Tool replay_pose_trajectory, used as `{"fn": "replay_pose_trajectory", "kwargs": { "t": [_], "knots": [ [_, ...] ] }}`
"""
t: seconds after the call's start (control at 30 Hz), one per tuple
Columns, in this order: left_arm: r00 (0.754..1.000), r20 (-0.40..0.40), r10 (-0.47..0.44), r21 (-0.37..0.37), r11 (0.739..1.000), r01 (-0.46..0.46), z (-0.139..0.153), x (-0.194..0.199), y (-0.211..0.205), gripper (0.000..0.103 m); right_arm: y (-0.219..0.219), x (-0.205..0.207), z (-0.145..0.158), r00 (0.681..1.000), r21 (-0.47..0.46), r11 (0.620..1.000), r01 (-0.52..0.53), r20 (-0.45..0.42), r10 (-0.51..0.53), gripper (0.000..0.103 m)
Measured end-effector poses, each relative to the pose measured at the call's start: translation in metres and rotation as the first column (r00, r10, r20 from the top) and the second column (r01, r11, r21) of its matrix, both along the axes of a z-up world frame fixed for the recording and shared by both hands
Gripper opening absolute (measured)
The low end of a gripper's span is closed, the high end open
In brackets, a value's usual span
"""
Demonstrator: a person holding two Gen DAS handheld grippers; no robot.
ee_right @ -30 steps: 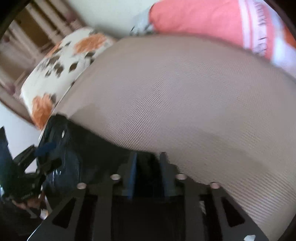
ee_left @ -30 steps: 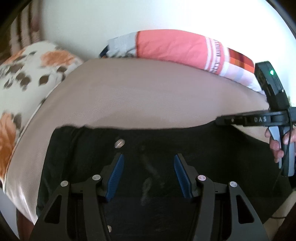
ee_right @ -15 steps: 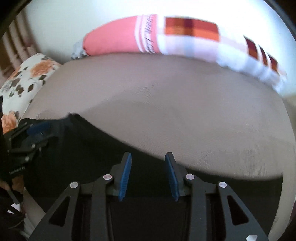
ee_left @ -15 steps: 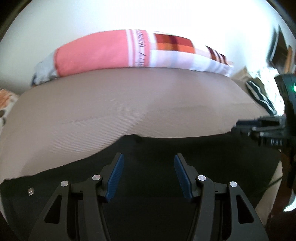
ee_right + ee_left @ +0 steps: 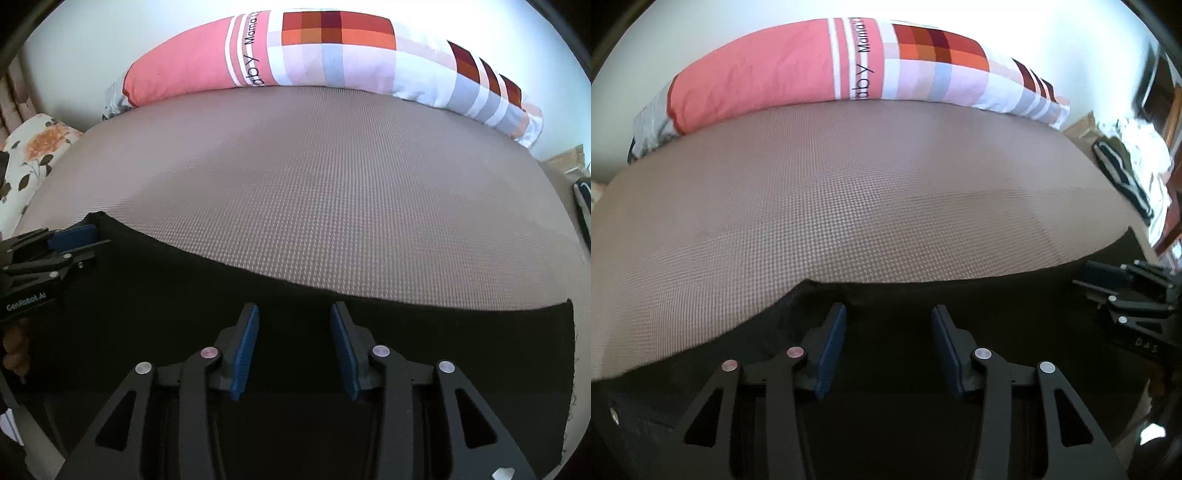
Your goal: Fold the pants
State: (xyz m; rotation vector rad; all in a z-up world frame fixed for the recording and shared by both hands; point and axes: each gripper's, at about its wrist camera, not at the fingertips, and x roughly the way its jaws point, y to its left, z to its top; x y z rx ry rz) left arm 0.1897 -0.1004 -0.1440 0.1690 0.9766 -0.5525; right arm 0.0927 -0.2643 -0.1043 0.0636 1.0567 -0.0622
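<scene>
Along the near edge of the bed (image 5: 332, 177) the black pants (image 5: 184, 295) lay spread flat on the taupe woven cover, a dark band running from one side to the other with its far edge straight in places and slightly stepped near the left. The left gripper (image 5: 888, 345) hung just over the cloth with its blue-padded jaws apart and nothing between them. The right gripper (image 5: 294, 341) was poised the same way beside it, jaws parted and empty over the fabric (whether the fingertips touched the pants was hard to tell from where I stood). Each gripper appeared at the edge of the other's view, close by. At the far side of the bed, against the white wall, lay a long pink and checked pillow (image 5: 314, 55), and a flowered cushion (image 5: 33, 155) sat off to the left.
</scene>
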Motion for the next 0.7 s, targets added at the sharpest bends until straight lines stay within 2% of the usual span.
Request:
{"fn": "replay_pose_trajectory", "kwargs": {
  "t": [0.13, 0.27, 0.37, 0.43, 0.5, 0.63, 0.7],
  "knots": [
    [0.999, -0.020, 0.034, -0.029, 0.999, -0.035, -0.001, 0.008, 0.000, 0.049, -0.004, 0.003, 0.000, 1.000, 0.019, 1.000, 0.017, 0.015, -0.017, 0.041],
    [1.000, 0.020, 0.020, 0.018, 1.000, -0.020, -0.001, 0.004, -0.007, 0.049, -0.002, 0.004, -0.001, 0.999, 0.007, 1.000, 0.020, 0.028, -0.020, 0.042],
    [1.000, 0.016, 0.027, 0.018, 0.999, -0.027, 0.001, 0.005, -0.006, 0.049, -0.003, 0.003, -0.001, 0.999, 0.015, 1.000, 0.023, 0.033, -0.024, 0.043],
    [0.999, 0.011, 0.034, 0.019, 0.999, -0.034, 0.004, 0.004, -0.006, 0.049, -0.003, 0.003, -0.001, 0.999, 0.026, 0.999, 0.019, 0.034, -0.020, 0.048],
    [0.999, 0.010, 0.038, 0.028, 0.999, -0.038, 0.008, -0.001, -0.005, 0.049, -0.003, 0.004, -0.002, 1.000, 0.058, 0.998, 0.006, 0.029, -0.007, 0.062],
    [0.998, 0.036, 0.059, 0.049, 0.997, -0.061, 0.019, -0.017, 0.001, 0.049, 0.006, 0.005, -0.002, 1.000, 0.028, 1.000, -0.004, 0.022, 0.004, 0.064],
    [0.995, 0.043, 0.085, 0.042, 0.995, -0.086, 0.024, -0.024, 0.009, 0.050, 0.005, 0.004, 0.000, 1.000, 0.041, 0.999, -0.003, 0.030, 0.002, 0.064]
  ]
}}
